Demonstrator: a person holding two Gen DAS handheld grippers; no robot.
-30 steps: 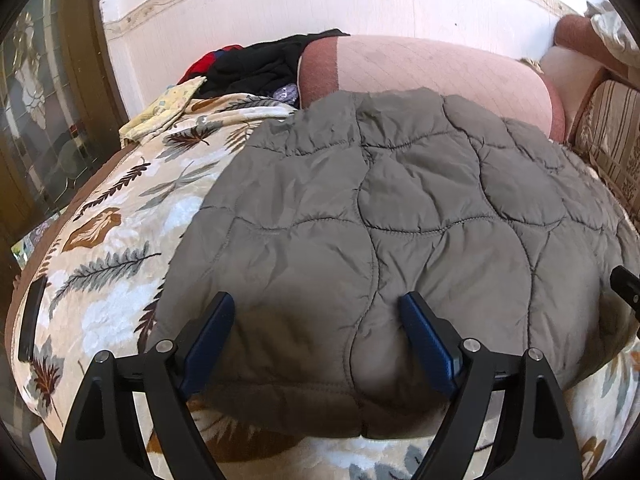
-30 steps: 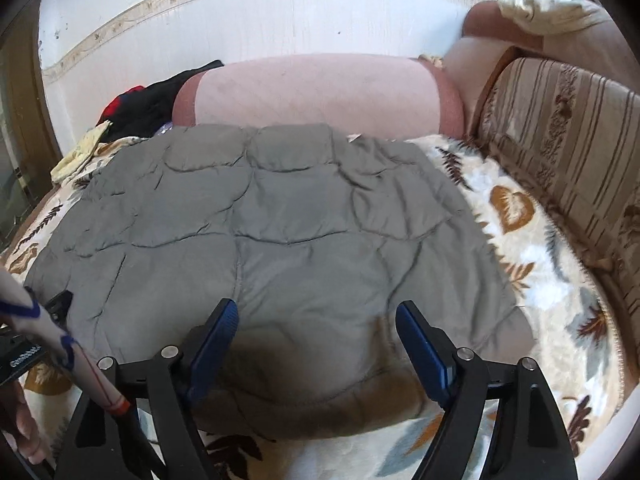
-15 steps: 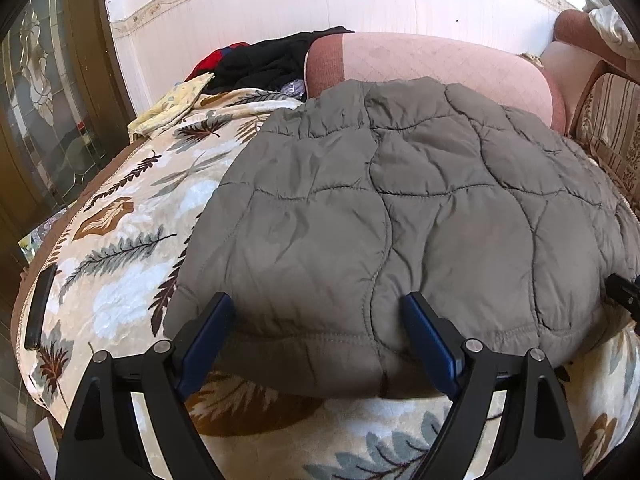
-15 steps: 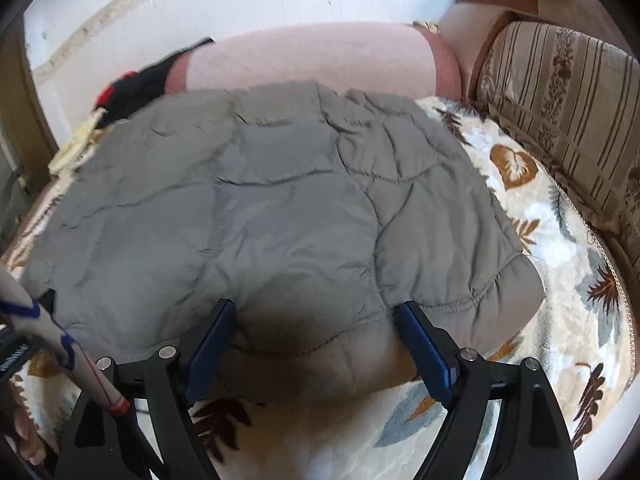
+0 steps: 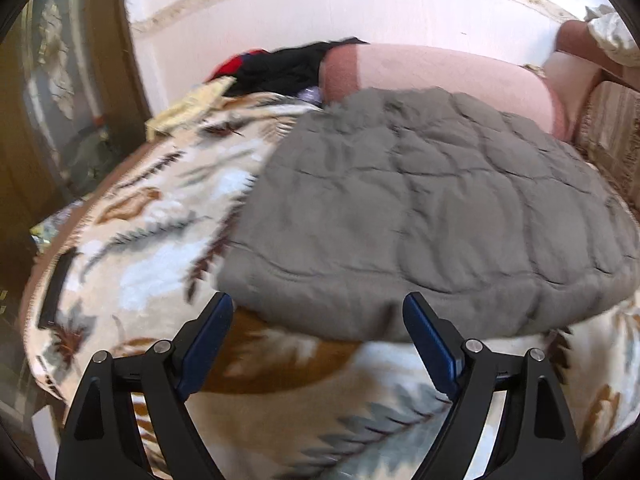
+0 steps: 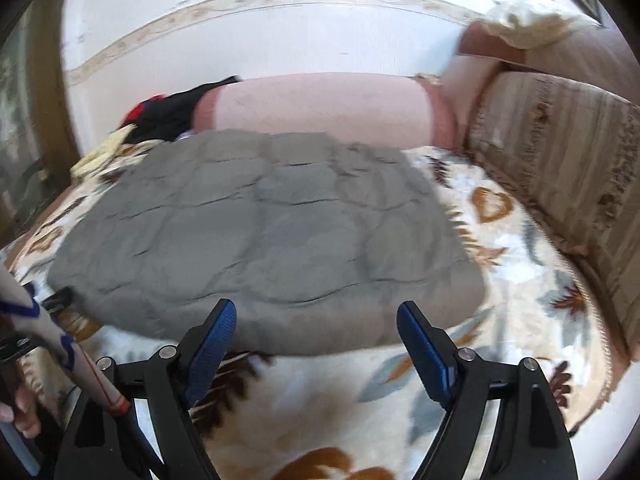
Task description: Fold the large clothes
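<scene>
The grey quilted puffer jacket (image 5: 432,208) has just been let go by the wide-open left gripper (image 5: 318,334) and right gripper (image 6: 316,334), both now backed off, so it's left folded mid leaf-print blanket (image 6: 320,396), fold probably done.

Left hand-held gripper (image 5: 318,314) jaws spread wide, empty; right hand-held gripper (image 6: 316,318) likewise.

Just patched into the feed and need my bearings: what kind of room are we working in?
Likely a home living room or bedroom: a grey quilted jacket lies on a leaf-print blanket, with a pink bolster against the wall and a striped sofa back alongside.
</scene>
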